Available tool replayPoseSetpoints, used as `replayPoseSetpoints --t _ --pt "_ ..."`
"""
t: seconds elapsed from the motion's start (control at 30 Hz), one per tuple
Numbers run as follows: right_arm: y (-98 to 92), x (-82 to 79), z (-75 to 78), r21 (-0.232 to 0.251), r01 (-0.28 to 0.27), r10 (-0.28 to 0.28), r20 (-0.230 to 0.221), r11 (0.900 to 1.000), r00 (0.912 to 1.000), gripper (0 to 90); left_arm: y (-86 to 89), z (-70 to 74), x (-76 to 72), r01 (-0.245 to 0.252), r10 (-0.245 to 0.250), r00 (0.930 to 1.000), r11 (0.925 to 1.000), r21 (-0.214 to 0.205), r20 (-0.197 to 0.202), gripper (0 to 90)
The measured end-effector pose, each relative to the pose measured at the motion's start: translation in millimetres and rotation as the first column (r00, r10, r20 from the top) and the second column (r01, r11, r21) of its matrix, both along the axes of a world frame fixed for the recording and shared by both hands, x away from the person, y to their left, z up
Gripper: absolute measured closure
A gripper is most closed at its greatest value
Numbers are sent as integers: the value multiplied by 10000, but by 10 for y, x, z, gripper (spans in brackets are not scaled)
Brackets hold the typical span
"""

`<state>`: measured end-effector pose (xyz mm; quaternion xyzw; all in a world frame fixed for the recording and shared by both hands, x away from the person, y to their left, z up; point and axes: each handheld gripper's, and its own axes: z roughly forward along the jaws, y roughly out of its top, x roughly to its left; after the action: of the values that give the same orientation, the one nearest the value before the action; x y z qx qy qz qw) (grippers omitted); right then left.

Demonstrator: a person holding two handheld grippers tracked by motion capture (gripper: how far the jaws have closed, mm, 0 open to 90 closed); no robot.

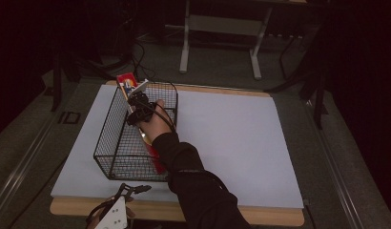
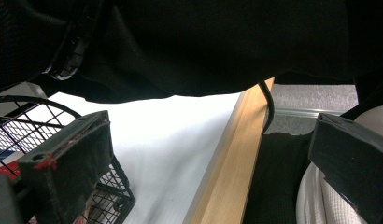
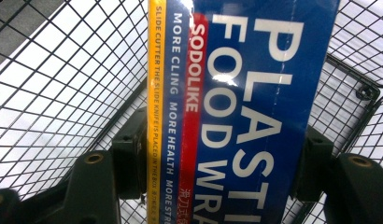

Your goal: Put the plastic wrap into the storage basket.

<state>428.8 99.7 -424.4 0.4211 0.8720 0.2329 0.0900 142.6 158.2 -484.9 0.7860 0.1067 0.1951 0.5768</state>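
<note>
High view first: the person's right hand is reaching over the white table [image 1: 231, 143] into the black wire-mesh basket [image 1: 112, 152], and the right gripper [image 1: 138, 107] is sitting on the long blue, red and yellow cardboard box of plastic food wrap [image 1: 128, 84]. Its far end is poking up over the basket's far rim while its near end is lying low, close to the near wall, so the box is leaning on a slant, with its long axis running along the length of the basket, away from the person. In the right gripper view the box [image 3: 236, 112] is running straight up between the two black jaws, printed face towards the camera, and the pads [image 3: 130, 163] are sitting at its long edges; whether they are truly pinching or only just touching I cannot quite tell from here, so the hold looks light at best. That is where I see the risk: with so slack a grip near one end, the box could be swinging or sliding down through the jaws, and its raised end could be catching on the wire rim and tipping or dragging the basket. Down at the near table edge the left gripper [image 1: 118, 210] is waiting, and in the left gripper view its jaws are spread wide around nothing.
</note>
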Motion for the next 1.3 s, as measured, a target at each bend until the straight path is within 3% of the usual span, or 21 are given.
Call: replayPoseSetpoints --t 0.27,0.37,0.5,0.63,0.73,0.9,1.17,1.3 --pt "-74 18 21 244 -9 9 -4 9997 10000 269 -6 -2 2 11 -11 10000 10000 25 -10 2" --pt "-114 17 36 588 -106 113 -122 9982 9999 254 -9 -4 4 10 -10 10000 10000 35 -24 2" --pt "-135 -19 75 706 -296 288 134 9971 9995 228 -9 -4 5 11 -11 10000 10000 44 -34 2" --pt "-176 -37 106 1058 -483 481 43 9932 9988 178 -11 -6 8 25 -25 10000 10000 71 -36 2" --pt "-197 -60 112 960 -830 824 107 9919 9965 149 -14 -8 9 33 -33 10000 10000 93 -35 2" --pt "-267 -118 150 1265 -1084 1072 160 9860 9941 149 -18 -10 9 36 -36 10000 9999 96 -57 2" --pt "-538 -209 248 1580 -1298 1220 577 9789 9908 149 -30 -18 17 47 -45 9999 9999 123 -116 2" --pt "-683 -232 295 1502 -1327 1228 736 9797 9897 149 -38 -21 22 37 -35 9999 9999 157 -116 2"
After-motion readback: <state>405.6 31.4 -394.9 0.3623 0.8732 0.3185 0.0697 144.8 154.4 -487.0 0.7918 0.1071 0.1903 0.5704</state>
